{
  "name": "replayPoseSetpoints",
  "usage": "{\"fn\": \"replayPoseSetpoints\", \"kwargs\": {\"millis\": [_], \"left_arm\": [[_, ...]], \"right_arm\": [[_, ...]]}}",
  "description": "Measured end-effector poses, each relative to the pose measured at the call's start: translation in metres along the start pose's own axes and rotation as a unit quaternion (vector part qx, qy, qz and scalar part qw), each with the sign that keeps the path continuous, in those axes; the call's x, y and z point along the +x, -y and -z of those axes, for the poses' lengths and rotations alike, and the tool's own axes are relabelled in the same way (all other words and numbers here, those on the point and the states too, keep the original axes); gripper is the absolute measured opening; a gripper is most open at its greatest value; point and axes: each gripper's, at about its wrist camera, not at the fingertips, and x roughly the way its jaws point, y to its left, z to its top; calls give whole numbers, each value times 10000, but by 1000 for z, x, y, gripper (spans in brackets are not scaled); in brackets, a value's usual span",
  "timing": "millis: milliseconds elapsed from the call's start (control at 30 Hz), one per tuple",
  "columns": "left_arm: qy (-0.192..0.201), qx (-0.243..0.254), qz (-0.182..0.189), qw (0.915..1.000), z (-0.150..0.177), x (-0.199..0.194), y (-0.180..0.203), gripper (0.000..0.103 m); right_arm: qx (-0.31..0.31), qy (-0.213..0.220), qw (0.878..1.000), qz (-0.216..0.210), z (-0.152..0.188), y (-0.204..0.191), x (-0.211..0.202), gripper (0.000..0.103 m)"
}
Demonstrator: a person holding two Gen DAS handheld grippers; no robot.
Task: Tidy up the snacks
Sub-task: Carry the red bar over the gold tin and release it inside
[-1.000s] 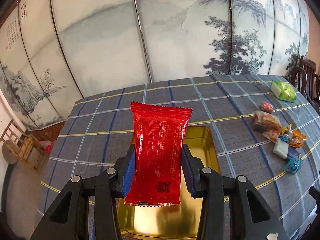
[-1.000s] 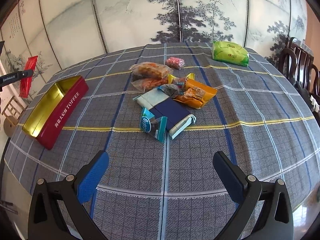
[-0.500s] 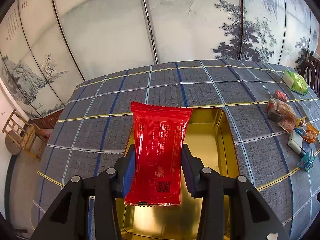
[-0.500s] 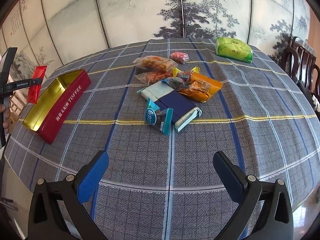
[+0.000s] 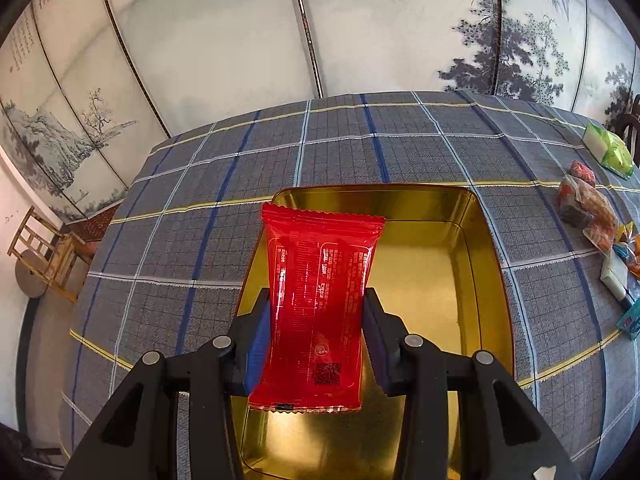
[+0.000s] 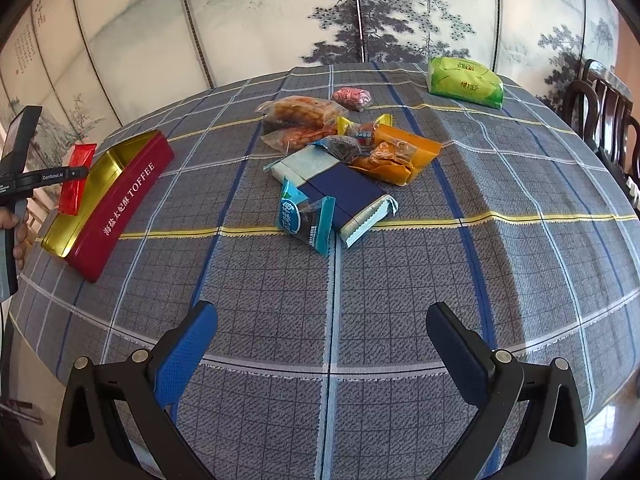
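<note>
My left gripper (image 5: 316,310) is shut on a red snack packet (image 5: 316,304), held upright just above the open gold-lined tin (image 5: 460,280). In the right wrist view the same red packet (image 6: 74,184) hangs over the near-left end of the red TOFFEE tin (image 6: 120,200), with the left gripper (image 6: 48,178) and a hand at the frame's left edge. My right gripper (image 6: 320,344) stands open over bare tablecloth near the front edge, with nothing between its fingers. A pile of snacks (image 6: 340,168) lies at the table's middle, including a teal packet (image 6: 306,220) and a dark blue packet (image 6: 344,196).
A green packet (image 6: 464,80) and a small pink one (image 6: 354,98) lie toward the far edge of the plaid-clothed table (image 6: 480,260). Dark wooden chairs (image 6: 600,108) stand at the right. A painted folding screen runs behind the table, and a small wooden chair (image 5: 44,256) stands on the floor at left.
My left gripper has sunk toward the tin with the red packet; the tin now fills more of the left wrist view. My right gripper has stayed put and open.
</note>
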Motion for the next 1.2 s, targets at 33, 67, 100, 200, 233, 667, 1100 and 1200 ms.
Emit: {"fn": "replayPoseSetpoints", "kwargs": {"millis": [33,67,100,200,233,667,1100,1200], "left_arm": [[-19,-1,-4,10000,0,2,0,39],[-37,-11,3,10000,0,3,0,39],[-46,-12,-3,10000,0,4,0,39],[-59,-7,-12,10000,0,6,1,39],[-74,-7,-13,10000,0,7,1,39],[-533,-145,42,9985,-9,41,-3,39],[-1014,-355,-16,9942,-22,79,-6,43],[-999,-328,39,9945,-21,79,-6,45]], "right_arm": [[3,-5,10000,-3,0,0,1,103],[0,-11,10000,-6,0,0,1,103],[-5,-12,10000,-5,0,0,2,103],[-9,-25,10000,-11,0,0,3,103],[-12,-29,10000,-10,0,0,3,103],[-26,-101,9999,-28,3,-1,10,103],[91,-130,9999,-9,5,15,9,103],[94,-136,9999,-20,5,16,9,103]]}}
